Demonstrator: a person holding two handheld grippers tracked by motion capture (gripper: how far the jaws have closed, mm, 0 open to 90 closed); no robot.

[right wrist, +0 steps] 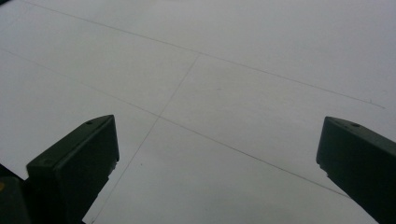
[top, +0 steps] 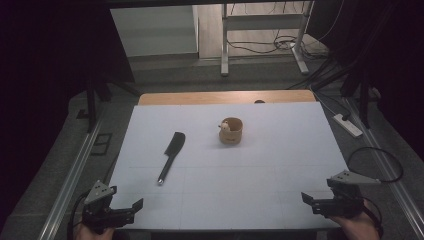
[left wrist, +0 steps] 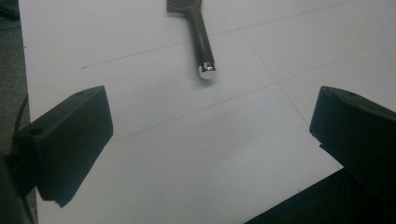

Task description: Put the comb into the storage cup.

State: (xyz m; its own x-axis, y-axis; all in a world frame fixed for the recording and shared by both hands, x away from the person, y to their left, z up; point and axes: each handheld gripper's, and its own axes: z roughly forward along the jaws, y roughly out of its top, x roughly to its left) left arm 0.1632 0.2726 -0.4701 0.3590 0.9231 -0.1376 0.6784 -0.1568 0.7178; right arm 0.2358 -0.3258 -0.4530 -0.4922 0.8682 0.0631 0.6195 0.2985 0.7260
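Note:
A black cleaver-like knife [top: 170, 155] lies on the white table surface [top: 260, 165], left of centre, blade away from me and its shiny handle end [left wrist: 206, 71] pointing at my left gripper. A small round wooden holder [top: 231, 131] with a pale item in it stands near the middle. My left gripper [top: 125, 207] rests at the front left corner, jaws wide apart and empty; its midpoint [left wrist: 210, 140] hangs over bare surface short of the handle. My right gripper [top: 310, 200] sits at the front right edge, also open and empty [right wrist: 217, 158].
The white surface covers a wooden table whose bare strip [top: 225, 97] shows at the back. A power strip [top: 348, 125] and cables lie on the floor to the right. A metal rail [top: 70, 180] runs along the left side.

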